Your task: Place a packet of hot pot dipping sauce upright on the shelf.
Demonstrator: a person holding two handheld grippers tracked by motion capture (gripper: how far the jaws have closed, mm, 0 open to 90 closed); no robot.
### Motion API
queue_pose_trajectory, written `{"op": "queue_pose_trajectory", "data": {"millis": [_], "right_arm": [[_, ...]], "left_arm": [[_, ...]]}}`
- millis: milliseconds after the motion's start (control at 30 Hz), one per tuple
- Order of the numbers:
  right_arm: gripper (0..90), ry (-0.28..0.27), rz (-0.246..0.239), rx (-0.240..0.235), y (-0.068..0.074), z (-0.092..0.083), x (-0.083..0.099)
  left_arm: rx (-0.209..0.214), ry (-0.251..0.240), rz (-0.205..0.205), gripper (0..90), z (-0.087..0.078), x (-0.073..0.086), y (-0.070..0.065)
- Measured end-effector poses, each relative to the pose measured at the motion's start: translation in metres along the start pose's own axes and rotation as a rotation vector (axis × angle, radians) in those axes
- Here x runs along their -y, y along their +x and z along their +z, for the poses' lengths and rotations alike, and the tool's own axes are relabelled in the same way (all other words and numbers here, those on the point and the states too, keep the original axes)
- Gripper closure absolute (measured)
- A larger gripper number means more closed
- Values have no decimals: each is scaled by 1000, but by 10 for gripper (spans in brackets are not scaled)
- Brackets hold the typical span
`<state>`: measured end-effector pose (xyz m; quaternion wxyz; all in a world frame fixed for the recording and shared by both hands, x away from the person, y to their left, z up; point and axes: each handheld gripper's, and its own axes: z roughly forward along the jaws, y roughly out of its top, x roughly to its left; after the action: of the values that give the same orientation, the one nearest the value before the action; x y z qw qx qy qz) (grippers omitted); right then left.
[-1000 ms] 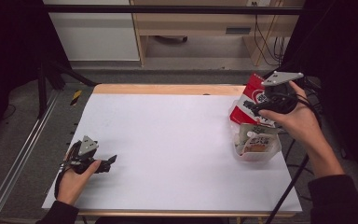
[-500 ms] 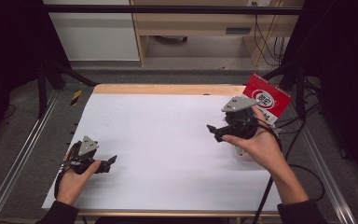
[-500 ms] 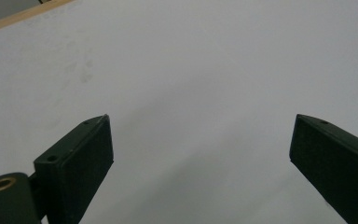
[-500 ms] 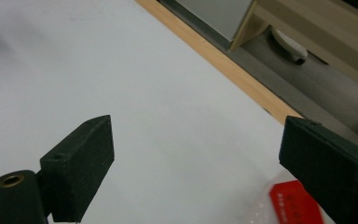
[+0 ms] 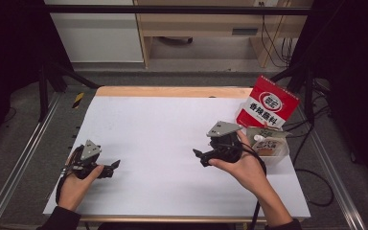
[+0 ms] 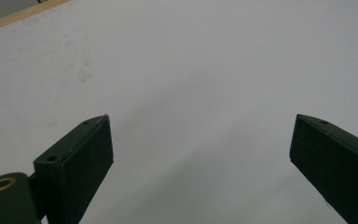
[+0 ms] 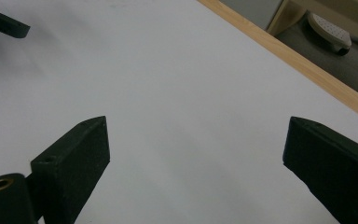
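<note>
On a white surface (image 5: pixel 172 124), 2 hand-held grippers sit well apart. The right gripper (image 5: pixel 202 155), its jaws having just been opening and now spread wide with nothing between them, hovers low near the right side, just beside 1 clear plastic container (image 5: pixel 270 143). 1 red seasoning packet (image 5: pixel 267 101) stands upright in that container at the surface's right edge, leaning toward the back. The left gripper (image 5: pixel 113 167) rests at the front left corner, jaws likewise apart and empty. 1 shoe (image 7: pixel 328 27) lies on the floor beyond.
</note>
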<state>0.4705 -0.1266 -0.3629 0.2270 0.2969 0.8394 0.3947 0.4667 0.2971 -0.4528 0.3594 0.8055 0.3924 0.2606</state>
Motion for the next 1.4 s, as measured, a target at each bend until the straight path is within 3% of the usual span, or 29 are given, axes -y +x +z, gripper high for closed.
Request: {"op": "queue_pose_trajectory", "data": {"millis": [400,867,1400], "right_arm": [[76,-1,50,-18,17,16,21],[73,-2,93,-18,22,26,37],[71,39,165,-21,28,46,71]], "left_arm": [[0,2,6,58,0,0,-1],[3,7,12,58,1,0,-2],[8,12,15,58,2,0,-2]]}}
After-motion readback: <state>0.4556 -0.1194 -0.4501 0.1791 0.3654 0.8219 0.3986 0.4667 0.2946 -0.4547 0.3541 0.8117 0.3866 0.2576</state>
